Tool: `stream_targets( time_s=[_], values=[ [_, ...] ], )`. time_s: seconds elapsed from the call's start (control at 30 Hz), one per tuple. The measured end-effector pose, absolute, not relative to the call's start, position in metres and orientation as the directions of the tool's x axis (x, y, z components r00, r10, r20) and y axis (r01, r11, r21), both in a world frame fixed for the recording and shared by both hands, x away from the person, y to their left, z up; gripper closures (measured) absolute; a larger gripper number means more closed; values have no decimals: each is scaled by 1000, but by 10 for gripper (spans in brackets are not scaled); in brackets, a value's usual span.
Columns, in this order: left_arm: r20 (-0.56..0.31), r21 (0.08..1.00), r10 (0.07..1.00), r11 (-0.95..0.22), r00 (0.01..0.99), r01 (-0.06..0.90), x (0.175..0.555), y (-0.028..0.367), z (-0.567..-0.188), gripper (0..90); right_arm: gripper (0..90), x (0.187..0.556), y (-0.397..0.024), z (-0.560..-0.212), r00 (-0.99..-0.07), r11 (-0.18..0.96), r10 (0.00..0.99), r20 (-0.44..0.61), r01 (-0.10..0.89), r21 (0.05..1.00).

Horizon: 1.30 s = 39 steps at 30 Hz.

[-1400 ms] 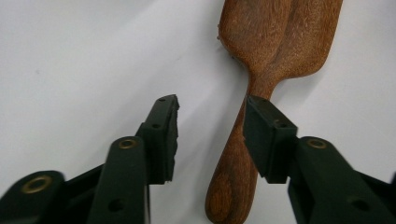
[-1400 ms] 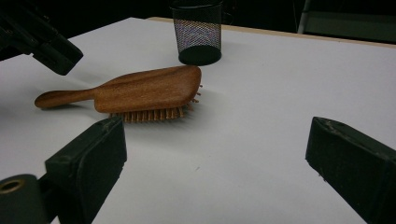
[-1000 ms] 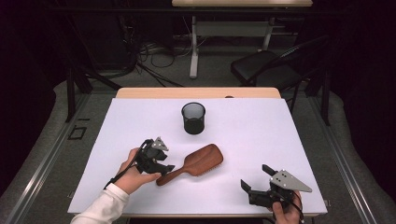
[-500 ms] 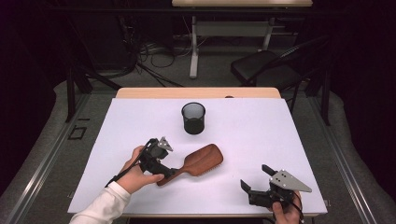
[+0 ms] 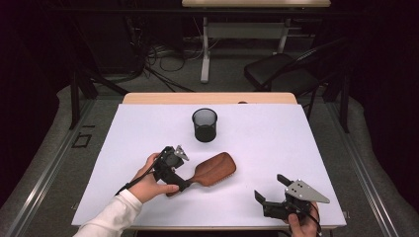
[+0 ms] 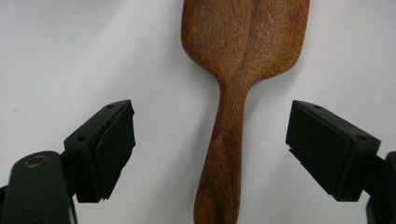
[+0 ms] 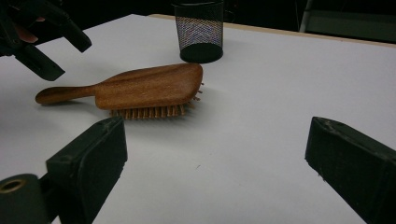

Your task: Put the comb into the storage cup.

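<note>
hairbrush [image 5: 213, 170] bristles-down on table; left tongs [image 6: 210, 144] just opening, straddling handle.

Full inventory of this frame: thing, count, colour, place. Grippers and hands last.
wooden paddle hairbrush: 1, reddish brown, bristles down on the sheet, centre-front, handle toward the left gripper
black mesh pencil cup: 1, upright, behind the brush, apart from it
white table sheet: 1, covers the tabletop
black folding chair: 1, on the floor beyond the table, right
left gripper: 1, black, jaws have just been opening, now wide on either side of the brush handle, not pressing it
right gripper: 1, black, jaws open, nothing between, front right
hands: 2, one on each gripper; white sleeve on the left arm
</note>
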State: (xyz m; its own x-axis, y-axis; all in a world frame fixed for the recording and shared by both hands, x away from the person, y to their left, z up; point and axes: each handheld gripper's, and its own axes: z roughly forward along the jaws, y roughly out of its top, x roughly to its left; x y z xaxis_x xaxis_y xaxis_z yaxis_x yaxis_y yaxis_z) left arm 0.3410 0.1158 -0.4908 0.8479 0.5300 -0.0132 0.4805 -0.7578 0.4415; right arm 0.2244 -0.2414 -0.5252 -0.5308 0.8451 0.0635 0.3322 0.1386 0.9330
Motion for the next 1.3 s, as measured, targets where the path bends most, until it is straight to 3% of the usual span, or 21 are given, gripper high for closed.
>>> stream_targets(
  time_s=[0.77, 1.3],
  values=[
    [41, 368, 469, -828, 882, 424, 343, 96, -497, 171, 56, 224, -241, -525, -534, 144, 843, 57, 327, 934],
    [43, 326, 449, -851, 893, 412, 344, 88, -503, 284, 60, 224, -241, -525, -532, 145, 844, 60, 335, 931]
  ],
)
